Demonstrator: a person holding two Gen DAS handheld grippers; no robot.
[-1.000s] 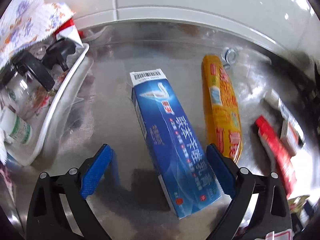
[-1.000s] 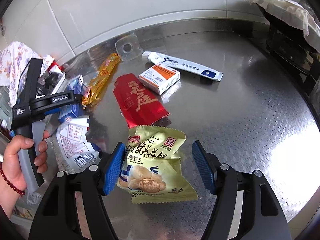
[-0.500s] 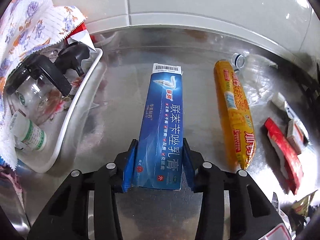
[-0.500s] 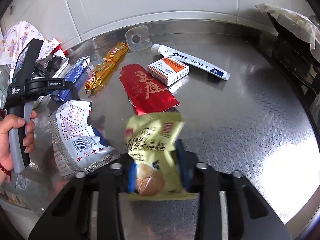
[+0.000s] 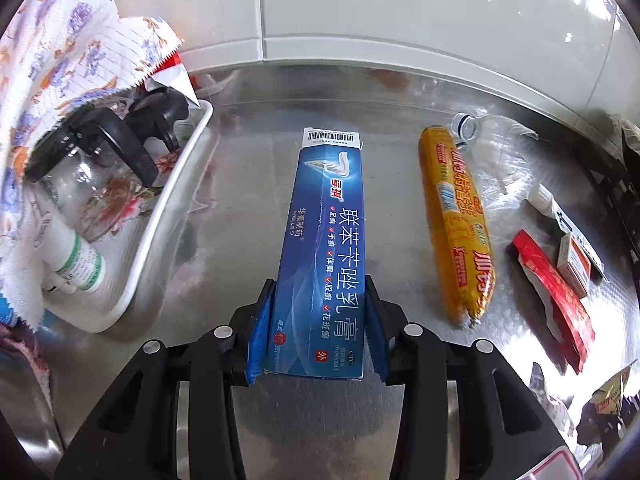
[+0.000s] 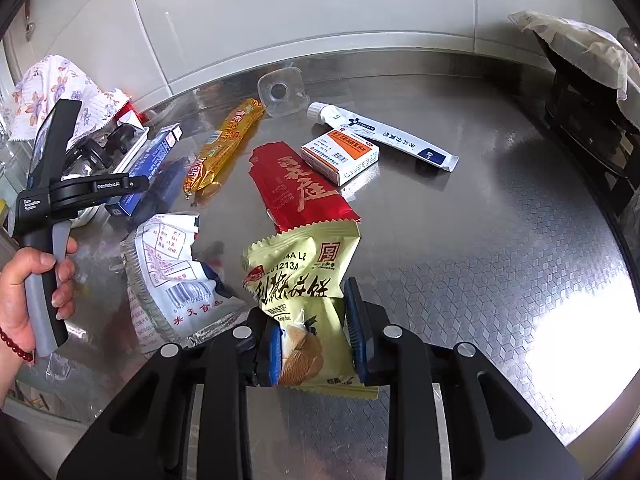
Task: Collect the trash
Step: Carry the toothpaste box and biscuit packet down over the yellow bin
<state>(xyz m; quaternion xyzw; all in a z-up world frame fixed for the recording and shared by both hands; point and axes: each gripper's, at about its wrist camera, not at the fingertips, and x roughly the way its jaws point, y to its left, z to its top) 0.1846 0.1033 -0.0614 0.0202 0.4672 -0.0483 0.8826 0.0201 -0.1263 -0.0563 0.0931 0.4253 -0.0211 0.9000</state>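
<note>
Two grippers are both squeezing trash. The left gripper (image 5: 318, 330) is clamped on the near end of a long blue cardboard box (image 5: 330, 248) that points toward the white tiled wall (image 5: 400, 20). The right gripper (image 6: 314, 332) is pinched on a crinkly yellow-green biscuit packet (image 6: 304, 280), held above the shiny metal counter (image 6: 480, 260).

On the right of the counter there is lots of bare room, out to its curved front edge. The wall closes off the back. A dark stove (image 6: 592, 120) with a cloth on top sits at the far right edge.

More trash lies in the middle: a long yellow sausage wrapper (image 6: 222, 148), a flat red foil packet (image 6: 300, 192), a small orange and white box (image 6: 340, 156), a white tube (image 6: 384, 134) and a torn white bag (image 6: 176, 276).

At the left edge, a white plastic tray (image 5: 168, 208) holds a glass jug with a black lid (image 5: 88, 160) and a small white bottle (image 5: 76, 256). A flowery cloth (image 5: 68, 40) hangs over it.
</note>
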